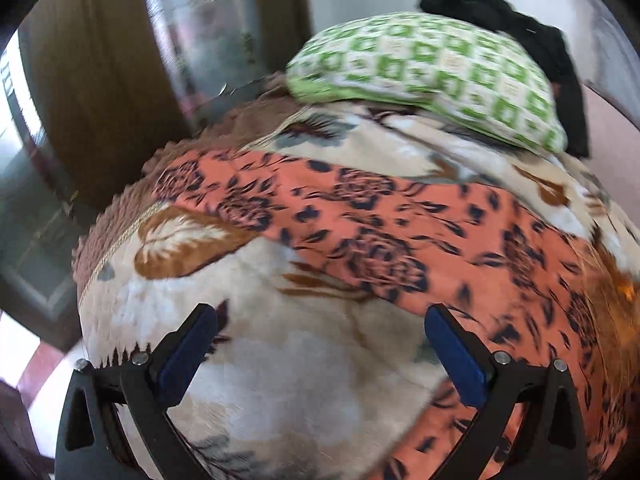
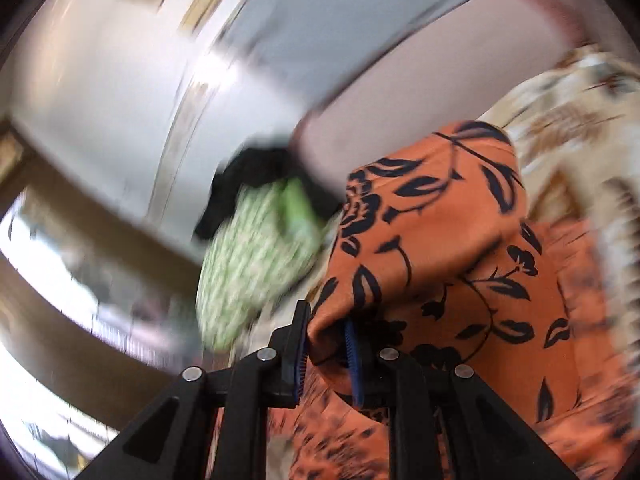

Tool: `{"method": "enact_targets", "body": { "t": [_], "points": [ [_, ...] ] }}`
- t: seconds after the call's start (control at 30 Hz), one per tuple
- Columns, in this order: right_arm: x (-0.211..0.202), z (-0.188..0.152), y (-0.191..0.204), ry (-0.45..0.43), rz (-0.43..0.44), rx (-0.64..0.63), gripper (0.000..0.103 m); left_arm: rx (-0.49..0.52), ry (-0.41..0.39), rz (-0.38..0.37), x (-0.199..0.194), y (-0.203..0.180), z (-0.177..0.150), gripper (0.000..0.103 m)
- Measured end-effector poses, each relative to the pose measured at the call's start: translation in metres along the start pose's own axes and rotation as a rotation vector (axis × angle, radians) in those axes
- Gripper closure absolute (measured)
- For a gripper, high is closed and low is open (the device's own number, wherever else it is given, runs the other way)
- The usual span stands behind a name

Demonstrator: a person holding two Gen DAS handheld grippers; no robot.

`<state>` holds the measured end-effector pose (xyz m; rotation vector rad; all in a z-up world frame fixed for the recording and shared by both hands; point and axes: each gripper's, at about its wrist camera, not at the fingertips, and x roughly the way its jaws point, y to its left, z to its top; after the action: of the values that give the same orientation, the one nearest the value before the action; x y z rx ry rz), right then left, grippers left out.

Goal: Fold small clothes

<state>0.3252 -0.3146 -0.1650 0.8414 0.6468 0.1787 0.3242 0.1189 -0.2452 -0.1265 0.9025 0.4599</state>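
Note:
An orange cloth with a dark floral print [image 1: 384, 224] lies spread across a cream floral blanket [image 1: 280, 380] on a bed. My left gripper [image 1: 320, 328] hovers open over the blanket just in front of the cloth's near edge, with nothing between its blue pads. In the right wrist view, my right gripper [image 2: 326, 340] is shut on a bunched fold of the orange cloth [image 2: 436, 248], which is lifted off the bed and drapes to the right of the fingers. The picture there is blurred by motion.
A green-and-white patterned pillow [image 1: 432, 72] lies at the far end of the bed, with a black garment [image 1: 532, 40] behind it. Brown curtains [image 1: 100, 80] and a window are on the left. The pillow [image 2: 256, 256] and black garment [image 2: 244, 176] also show in the right wrist view.

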Motion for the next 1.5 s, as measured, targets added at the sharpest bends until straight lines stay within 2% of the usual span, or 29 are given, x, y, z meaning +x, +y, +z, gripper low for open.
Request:
{"method": "enact_targets", "body": {
  "t": [0.1,0.23,0.3,0.4,0.47,0.53,0.57,0.6,0.7,0.77,0.87,0.97,1.03,1.07,1.13,1.17,1.27,1.33,1.47,1.5],
  "points": [
    [0.069,-0.052,0.023,0.178,-0.025,-0.035,0.078,-0.059,0.044,0.002,0.011,0.013,0.003,0.000],
    [0.161,-0.109,0.014,0.477,-0.065,-0.036,0.075,-0.089,0.075,-0.015,0.017,0.022,0.007,0.000],
    [0.176,-0.128,0.007,0.545,-0.037,-0.030,0.075,-0.088,0.071,-0.013,0.017,0.024,0.009,0.000],
    [0.161,-0.130,0.007,0.540,0.031,-0.053,0.075,-0.108,0.074,-0.033,0.017,0.025,0.011,0.000],
    [0.139,-0.113,0.003,0.499,0.076,-0.072,0.073,-0.124,0.076,-0.077,0.014,0.021,0.010,0.000],
    [0.116,-0.097,0.004,0.451,0.094,-0.076,0.060,-0.109,0.065,-0.109,0.009,0.011,0.009,0.000],
    [0.098,-0.089,-0.002,0.410,0.085,-0.079,0.038,-0.096,0.061,-0.115,0.007,0.005,0.008,0.000],
    [0.081,-0.082,-0.008,0.362,0.066,-0.084,0.026,-0.082,0.057,-0.122,0.005,0.000,0.007,0.000],
    [0.037,-0.067,-0.036,0.240,0.058,-0.046,0.026,-0.050,0.050,-0.147,0.000,-0.015,0.005,0.000],
    [0.002,-0.061,-0.078,0.180,0.081,0.090,0.026,-0.029,0.035,-0.156,-0.005,-0.025,0.003,0.000],
    [-0.037,-0.060,-0.134,0.111,0.067,0.238,0.026,-0.002,0.025,-0.165,-0.009,-0.038,0.000,0.000],
    [-0.057,-0.056,-0.172,0.043,0.032,0.336,0.026,0.036,0.021,-0.164,-0.012,-0.050,-0.005,0.000],
    [-0.058,-0.052,-0.189,0.019,0.039,0.374,0.026,0.050,0.014,-0.153,-0.013,-0.054,-0.006,0.000],
    [-0.053,-0.049,-0.197,0.024,0.017,0.379,0.030,0.050,0.011,-0.144,-0.012,-0.055,-0.006,0.000],
    [-0.036,-0.047,-0.205,0.063,-0.074,0.370,0.050,0.031,0.018,-0.124,-0.010,-0.051,-0.005,0.000],
    [-0.036,-0.044,-0.206,0.082,-0.120,0.358,0.057,0.020,0.027,-0.110,-0.007,-0.048,-0.004,0.000],
    [-0.030,-0.032,-0.177,0.135,-0.189,0.256,0.056,-0.017,0.055,-0.058,0.001,-0.035,-0.001,0.000],
    [-0.019,-0.030,-0.149,0.177,-0.181,0.178,0.056,-0.044,0.070,-0.038,0.004,-0.025,0.000,0.000],
    [0.016,-0.043,-0.072,0.270,-0.117,-0.007,0.032,-0.057,0.071,-0.006,0.008,-0.011,0.003,0.000],
    [0.033,-0.053,-0.046,0.292,-0.102,-0.078,0.032,-0.063,0.074,0.000,0.010,-0.006,0.004,0.000]
  ]
}}
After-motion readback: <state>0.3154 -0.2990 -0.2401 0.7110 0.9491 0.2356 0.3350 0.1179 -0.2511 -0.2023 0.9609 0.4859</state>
